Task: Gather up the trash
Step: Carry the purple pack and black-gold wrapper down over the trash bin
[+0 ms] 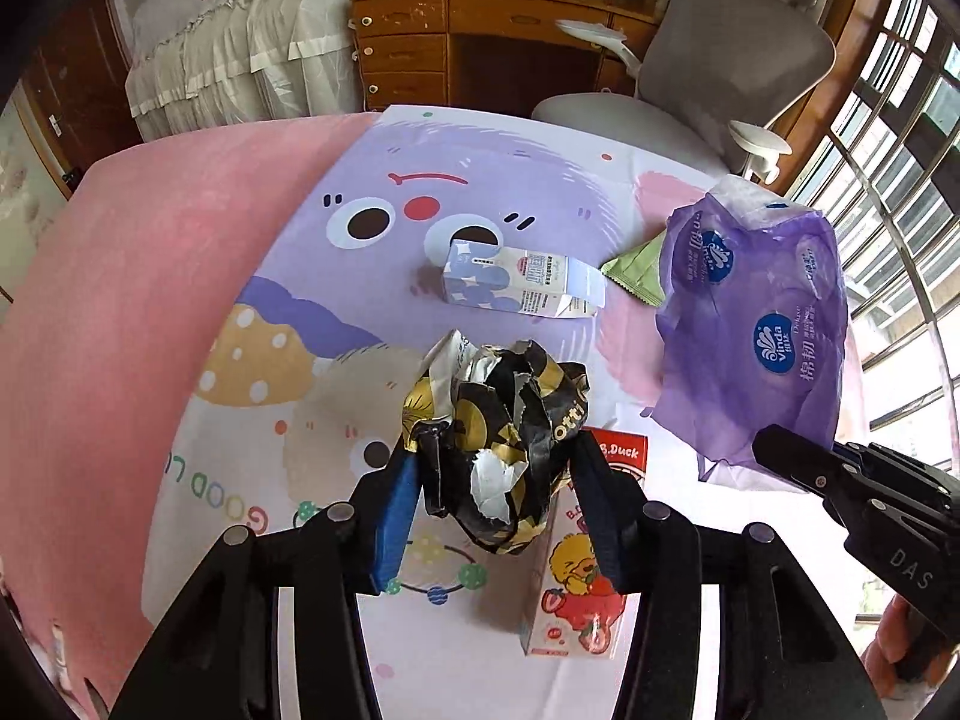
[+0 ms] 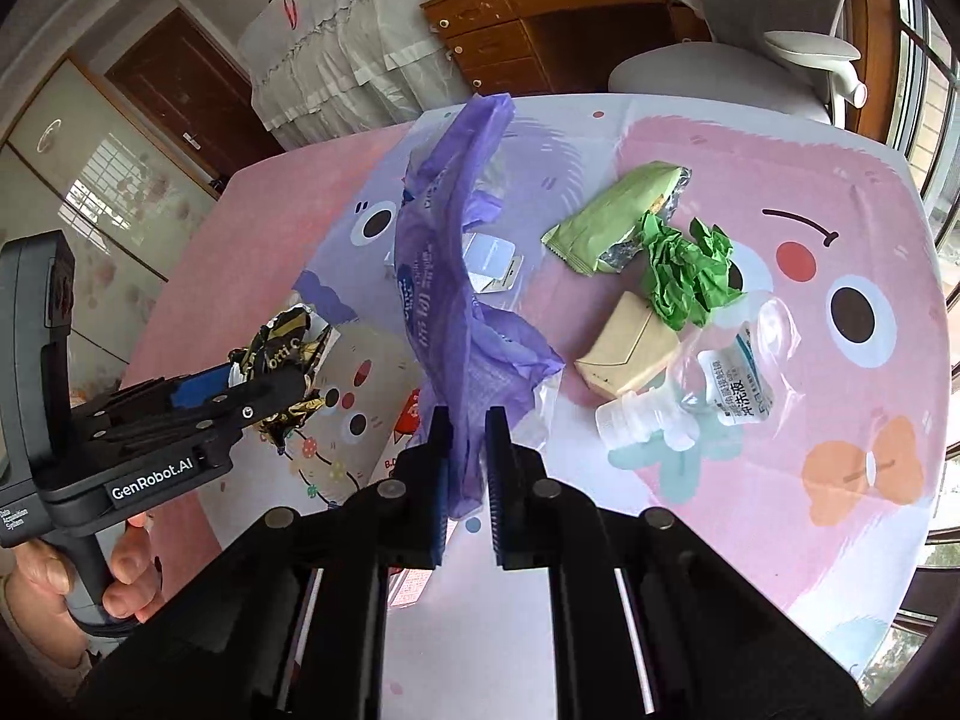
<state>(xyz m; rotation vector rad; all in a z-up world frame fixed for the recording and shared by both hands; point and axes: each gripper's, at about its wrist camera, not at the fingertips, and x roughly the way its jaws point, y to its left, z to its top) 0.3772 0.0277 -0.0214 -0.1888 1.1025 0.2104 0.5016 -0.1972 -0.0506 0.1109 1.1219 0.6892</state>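
Between the blue-padded fingers of the left claw [image 1: 501, 468] sits a crumpled black-and-gold foil wrapper [image 1: 498, 432], pinched on both sides and held above the cartoon-printed pink and lilac counter [image 1: 180, 312]. Just beneath it lies a red-and-white drink carton with a yellow duck [image 1: 576, 594], flat on the cloth. Farther off, near the middle, a blue-and-white milk carton [image 1: 516, 285] rests on its side. To the right, the right claw [image 2: 468, 438] is closed narrowly on the lower edge of a purple plastic tissue-pack bag [image 2: 444, 264], which hangs up and away from its fingers, lifted off the counter. Right of the bag lie a pale green snack wrapper [image 2: 606, 219], a crumpled green paper ball [image 2: 684, 276], a beige folded carton [image 2: 630, 348] and a clear squashed plastic bottle with a white label [image 2: 708, 384], close together. A hand [image 2: 120, 564] grips the left tool's handle at the near left.
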